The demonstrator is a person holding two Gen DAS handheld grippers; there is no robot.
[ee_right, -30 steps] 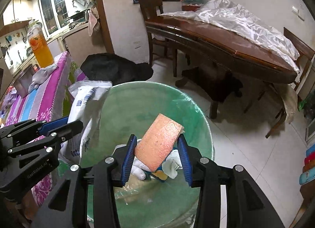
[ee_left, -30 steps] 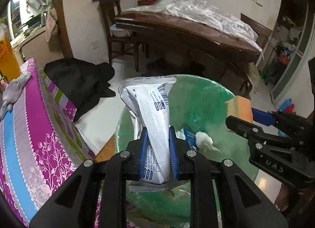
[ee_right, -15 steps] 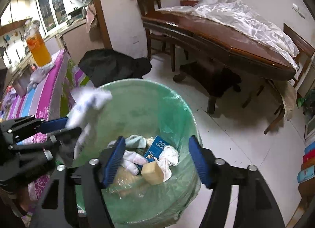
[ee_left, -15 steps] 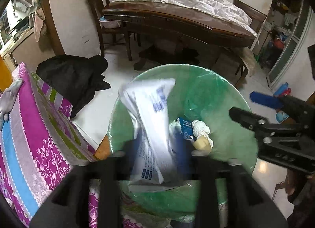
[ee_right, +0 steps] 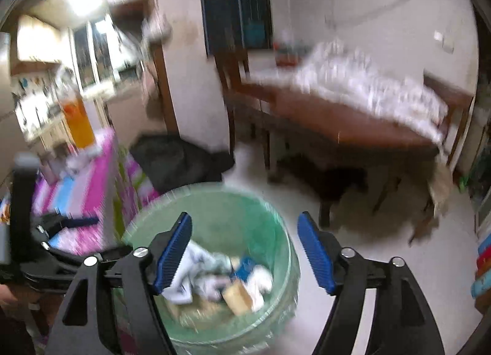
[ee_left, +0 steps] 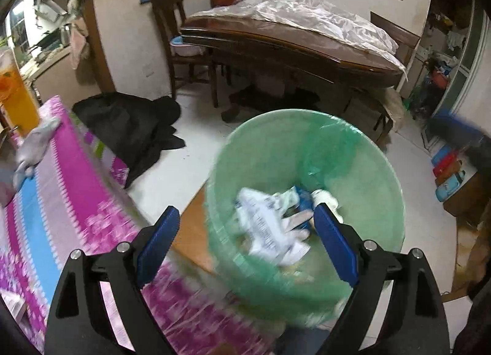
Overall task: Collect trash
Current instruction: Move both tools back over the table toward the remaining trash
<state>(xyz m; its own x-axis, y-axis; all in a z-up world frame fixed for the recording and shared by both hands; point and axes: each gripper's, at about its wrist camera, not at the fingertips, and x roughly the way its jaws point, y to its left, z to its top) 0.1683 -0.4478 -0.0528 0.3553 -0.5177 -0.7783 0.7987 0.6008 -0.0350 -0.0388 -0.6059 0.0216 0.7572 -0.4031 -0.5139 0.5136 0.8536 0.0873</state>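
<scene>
A green-lined trash bin (ee_left: 362, 152) stands on the floor; it also shows in the right wrist view (ee_right: 276, 220). Inside it lie a white and blue wrapper (ee_left: 264, 226), a sponge (ee_right: 237, 295), a blue packet (ee_right: 245, 266) and white scraps. My left gripper (ee_left: 245, 244) is open and empty above the bin's near rim. My right gripper (ee_right: 245, 253) is open and empty above the bin. The left gripper (ee_right: 61, 223) shows blurred at the left of the right wrist view.
A pink and blue patterned cloth surface (ee_left: 55, 201) lies left of the bin, with an orange bottle (ee_left: 15, 100) on it. Black cloth (ee_left: 135, 131) lies on the floor. A wooden table (ee_left: 291, 48) and chair (ee_left: 181, 48) stand behind.
The left gripper opened and the wrapper dropped into the bin. The right gripper let go of the sponge, which now lies in the bin. Both views shifted.
</scene>
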